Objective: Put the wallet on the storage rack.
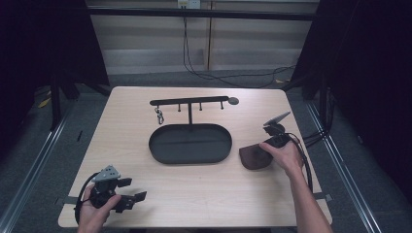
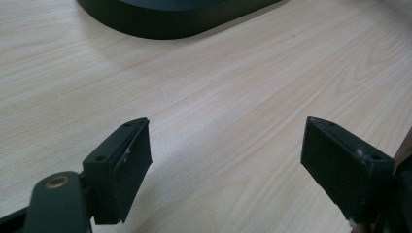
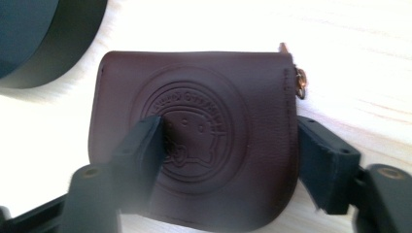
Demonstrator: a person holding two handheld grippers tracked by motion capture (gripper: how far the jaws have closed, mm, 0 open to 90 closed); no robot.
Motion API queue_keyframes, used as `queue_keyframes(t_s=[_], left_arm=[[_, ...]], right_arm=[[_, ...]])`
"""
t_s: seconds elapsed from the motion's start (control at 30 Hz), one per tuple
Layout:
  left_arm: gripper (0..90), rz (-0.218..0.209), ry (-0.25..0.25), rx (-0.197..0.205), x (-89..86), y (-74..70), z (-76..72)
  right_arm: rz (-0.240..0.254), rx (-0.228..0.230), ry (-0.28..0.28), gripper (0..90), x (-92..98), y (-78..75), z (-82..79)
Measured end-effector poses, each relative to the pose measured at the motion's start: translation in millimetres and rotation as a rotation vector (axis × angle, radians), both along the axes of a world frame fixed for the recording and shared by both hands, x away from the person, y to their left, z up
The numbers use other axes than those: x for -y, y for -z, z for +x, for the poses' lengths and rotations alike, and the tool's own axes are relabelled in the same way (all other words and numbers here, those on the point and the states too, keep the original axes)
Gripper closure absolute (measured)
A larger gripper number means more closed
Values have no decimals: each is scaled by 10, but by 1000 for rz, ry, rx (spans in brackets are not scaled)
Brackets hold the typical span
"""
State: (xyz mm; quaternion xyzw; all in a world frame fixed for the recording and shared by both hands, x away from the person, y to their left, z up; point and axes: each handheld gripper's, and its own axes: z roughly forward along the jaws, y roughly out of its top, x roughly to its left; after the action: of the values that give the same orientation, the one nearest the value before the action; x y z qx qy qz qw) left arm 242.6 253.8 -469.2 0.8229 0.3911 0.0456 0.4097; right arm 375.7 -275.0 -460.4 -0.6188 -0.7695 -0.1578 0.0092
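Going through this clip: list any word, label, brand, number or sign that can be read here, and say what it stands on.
No text can be read.
Dark brown leather pouch: an embossed round seal with a ring of lettering around a small figure; the letters are too blurred to read.
Black oval metal tray, black hook rack, light wooden table: no markings seen.

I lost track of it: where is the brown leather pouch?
High view: the brown leather pouch lies right of the black oval tray, under the right gripper.
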Motion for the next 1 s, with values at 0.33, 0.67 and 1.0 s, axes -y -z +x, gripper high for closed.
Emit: queue_keyframes(t_s=[0.33, 0.67, 1.0], left_arm=[[185, 15, -12, -19, 15, 17, 6], [184, 9, -15, -17, 17, 15, 9], [184, 15, -9, -20, 17, 19, 16]], right_arm=[[16, 14, 42, 521, 87, -100, -35], [12, 31, 50, 619, 90, -224, -48], [4, 44, 23, 693, 21, -371, -62]])
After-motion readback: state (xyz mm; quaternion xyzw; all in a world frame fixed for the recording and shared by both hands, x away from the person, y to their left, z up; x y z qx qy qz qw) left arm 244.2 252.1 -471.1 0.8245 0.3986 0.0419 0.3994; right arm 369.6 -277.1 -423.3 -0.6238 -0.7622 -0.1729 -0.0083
